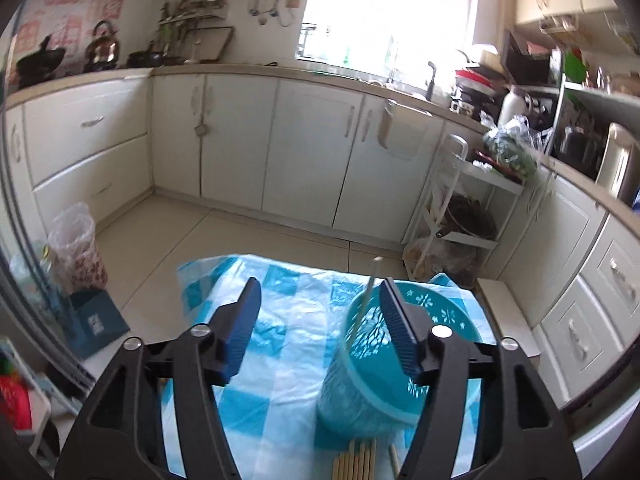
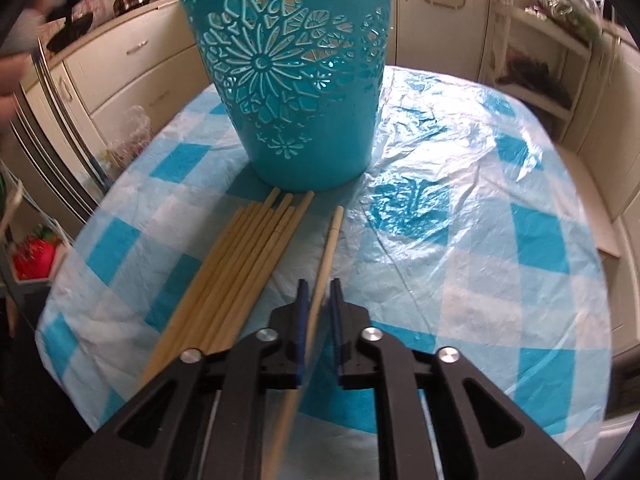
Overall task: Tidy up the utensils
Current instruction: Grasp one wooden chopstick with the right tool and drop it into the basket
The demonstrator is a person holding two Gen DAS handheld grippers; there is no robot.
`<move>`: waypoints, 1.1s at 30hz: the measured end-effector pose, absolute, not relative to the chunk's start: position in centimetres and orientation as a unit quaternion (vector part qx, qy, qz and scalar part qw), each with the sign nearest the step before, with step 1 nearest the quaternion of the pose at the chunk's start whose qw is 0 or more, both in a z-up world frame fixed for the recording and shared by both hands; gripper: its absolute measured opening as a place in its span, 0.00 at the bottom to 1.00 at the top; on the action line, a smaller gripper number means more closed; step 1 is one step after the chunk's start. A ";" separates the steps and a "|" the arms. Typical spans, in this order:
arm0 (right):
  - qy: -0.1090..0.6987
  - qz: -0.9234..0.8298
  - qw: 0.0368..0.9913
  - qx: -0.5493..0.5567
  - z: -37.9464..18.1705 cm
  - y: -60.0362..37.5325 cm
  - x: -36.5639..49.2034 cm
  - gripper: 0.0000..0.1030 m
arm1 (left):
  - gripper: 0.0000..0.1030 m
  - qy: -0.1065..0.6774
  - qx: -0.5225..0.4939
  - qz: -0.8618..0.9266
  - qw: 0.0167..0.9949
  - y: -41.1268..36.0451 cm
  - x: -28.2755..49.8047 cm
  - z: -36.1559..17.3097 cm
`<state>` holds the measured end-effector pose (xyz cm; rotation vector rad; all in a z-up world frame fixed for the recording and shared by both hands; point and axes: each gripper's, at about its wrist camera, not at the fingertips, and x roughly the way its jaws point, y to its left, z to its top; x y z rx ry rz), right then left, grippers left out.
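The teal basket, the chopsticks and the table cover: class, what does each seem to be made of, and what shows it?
Teal basket: likely moulded plastic, even colour, crisp cut-out flowers. Chopsticks: probably bamboo or wood, pale tan and matt. Table cover: thin plastic film, glossy, wrinkled, catching glare over blue-and-white checks.

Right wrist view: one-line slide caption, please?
Right gripper shut on one chopstick, beside the chopstick bundle before the teal basket.

Bright kitchen with cream cabinets [image 1: 312, 148]

A sunlit window [image 1: 384, 8] glows above the counter [image 1: 240, 69]; pale tiles cover the floor [image 1: 224, 236]; a white rack [image 1: 460, 216] stands at the corner.
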<state>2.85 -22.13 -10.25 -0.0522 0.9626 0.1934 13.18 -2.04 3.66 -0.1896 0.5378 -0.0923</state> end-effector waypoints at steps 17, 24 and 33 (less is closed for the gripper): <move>0.278 0.194 0.912 0.232 6.7 -28.7 -0.5 0.06 | 0.69 0.354 -0.092 -0.074 0.928 1.8 2.8 -2.3; 0.148 0.182 0.951 0.201 12.3 -25.5 5.8 0.06 | 0.70 0.369 -0.090 -0.084 0.921 1.5 1.3 -3.5; 0.153 0.093 0.977 0.120 7.5 -21.4 12.6 0.06 | 0.73 0.383 -0.106 -0.082 0.914 2.3 0.8 -4.2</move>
